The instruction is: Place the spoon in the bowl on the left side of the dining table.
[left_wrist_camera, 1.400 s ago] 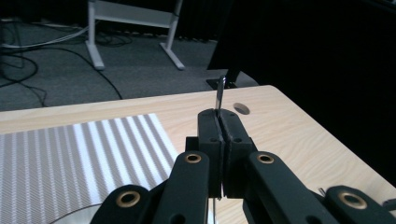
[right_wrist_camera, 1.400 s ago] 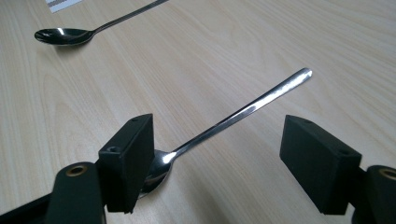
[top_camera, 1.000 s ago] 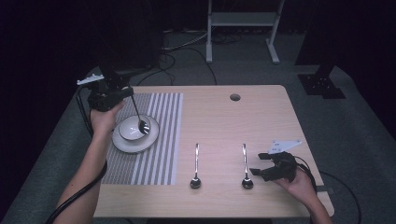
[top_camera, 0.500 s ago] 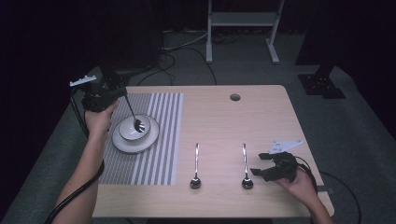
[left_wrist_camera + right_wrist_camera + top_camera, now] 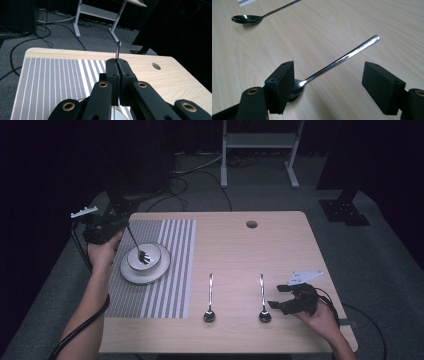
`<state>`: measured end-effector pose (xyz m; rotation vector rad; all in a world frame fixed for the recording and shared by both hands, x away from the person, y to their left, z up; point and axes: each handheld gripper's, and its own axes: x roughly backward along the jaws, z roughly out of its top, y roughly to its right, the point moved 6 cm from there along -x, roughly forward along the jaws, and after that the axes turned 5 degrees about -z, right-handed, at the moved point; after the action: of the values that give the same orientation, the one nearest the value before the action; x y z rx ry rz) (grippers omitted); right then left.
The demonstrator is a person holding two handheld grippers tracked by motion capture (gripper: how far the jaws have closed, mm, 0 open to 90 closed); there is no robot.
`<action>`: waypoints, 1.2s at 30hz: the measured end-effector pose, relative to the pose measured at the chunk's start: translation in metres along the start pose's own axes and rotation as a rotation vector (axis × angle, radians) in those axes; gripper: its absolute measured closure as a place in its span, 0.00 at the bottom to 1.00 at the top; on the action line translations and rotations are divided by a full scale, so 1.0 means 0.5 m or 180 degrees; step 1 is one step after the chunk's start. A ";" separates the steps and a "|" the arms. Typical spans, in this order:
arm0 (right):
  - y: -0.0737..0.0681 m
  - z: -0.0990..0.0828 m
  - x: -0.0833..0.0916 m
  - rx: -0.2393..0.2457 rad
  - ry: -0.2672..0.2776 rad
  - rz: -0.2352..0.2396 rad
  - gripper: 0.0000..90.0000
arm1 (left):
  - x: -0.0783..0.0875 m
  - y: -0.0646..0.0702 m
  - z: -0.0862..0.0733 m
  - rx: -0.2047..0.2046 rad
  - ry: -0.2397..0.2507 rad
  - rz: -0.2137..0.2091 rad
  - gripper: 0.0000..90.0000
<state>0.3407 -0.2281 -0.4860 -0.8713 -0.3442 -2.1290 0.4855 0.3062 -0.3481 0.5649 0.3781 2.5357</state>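
My left gripper (image 5: pixel 119 226) is at the table's far left, shut on the handle of a metal spoon (image 5: pixel 134 241). The spoon slants down to the right, and its bowl end rests in a white dish (image 5: pixel 129 272) on the striped mat (image 5: pixel 165 285). In the left gripper view the jaws (image 5: pixel 117 64) meet on the handle, whose tip (image 5: pixel 118 48) sticks up above them. My right gripper (image 5: pixel 276 296) stands open at the front right, just beside the right-hand spoon (image 5: pixel 261 292). That spoon (image 5: pixel 337 61) lies flat on the wood between the wide jaws (image 5: pixel 329 75), untouched.
A second loose spoon (image 5: pixel 210 295) (image 5: pixel 249 18) lies on the wood left of the right-hand one. The table has a round hole (image 5: pixel 251 224) near its far edge. Cables and a white stand's legs (image 5: pixel 257 142) are on the floor beyond.
My left gripper has moved to the left and slightly lower, tilting the spoon further while its bowl end stays in the dish. The right gripper has kept still.
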 end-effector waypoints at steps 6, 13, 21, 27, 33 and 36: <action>-0.002 0.000 -0.002 0.0000 -0.0015 0.0002 0.28 | 0.004 -0.019 -0.013 0.0051 0.0021 0.0048 0.99; -0.001 0.003 -0.003 0.0021 -0.0016 -0.0003 0.28 | 0.005 -0.038 -0.027 0.0075 -0.0007 0.0136 0.99; 0.001 0.001 0.000 0.0007 -0.0014 -0.0019 0.28 | 0.001 -0.054 -0.047 0.0108 -0.0020 0.0208 0.99; 0.001 0.001 0.001 0.0005 -0.0010 -0.0022 0.28 | -0.002 -0.059 -0.058 0.0106 -0.0037 0.0229 0.99; 0.000 0.001 0.000 0.0005 -0.0007 -0.0017 0.28 | -0.003 -0.071 -0.072 0.0137 -0.0058 0.0268 0.99; 0.000 0.001 0.000 0.0010 -0.0011 -0.0015 0.28 | -0.004 -0.077 -0.079 0.0178 -0.0099 0.0273 0.98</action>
<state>0.3410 -0.2277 -0.4855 -0.8735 -0.3517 -2.1310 0.4849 0.3314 -0.3975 0.6537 0.4232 2.6017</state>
